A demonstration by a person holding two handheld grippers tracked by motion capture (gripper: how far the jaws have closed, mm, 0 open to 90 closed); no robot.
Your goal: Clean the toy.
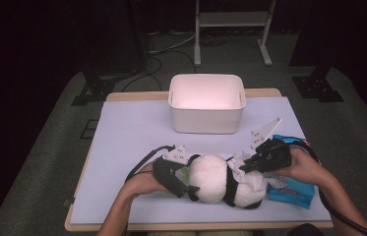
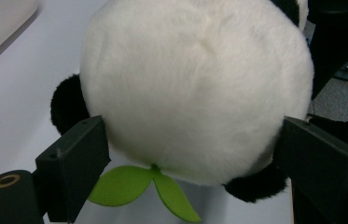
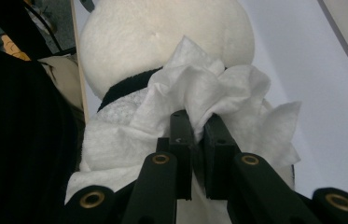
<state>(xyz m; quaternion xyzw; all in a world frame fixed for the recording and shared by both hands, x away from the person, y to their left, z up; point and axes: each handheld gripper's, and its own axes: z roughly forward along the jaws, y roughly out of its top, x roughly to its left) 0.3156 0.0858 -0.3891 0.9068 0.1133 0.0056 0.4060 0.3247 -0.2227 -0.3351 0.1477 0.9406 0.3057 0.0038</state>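
Observation:
A black-and-white panda plush [image 1: 215, 179] lies on the pale table cover near the front edge. My left gripper [image 1: 187, 175] stands open, and the panda's round white head [image 2: 195, 88] sits between its wide-apart jaws, the fur brushing both pads. A green felt leaf [image 2: 129, 184] pokes out under the head. My right gripper [image 1: 247, 166] is shut on a crumpled white wipe [image 3: 209, 88], which it presses against the panda's body just behind the black neck band [image 3: 125, 86]. More of the wipe [image 1: 257, 186] drapes over the panda's body.
A blue packet of wipes [image 1: 291, 191] lies under the right hand at the table's front right. A white rectangular bin [image 1: 206, 103] stands at the back middle. The lavender table cover [image 1: 132, 142] stretches bare to the left of the bin.

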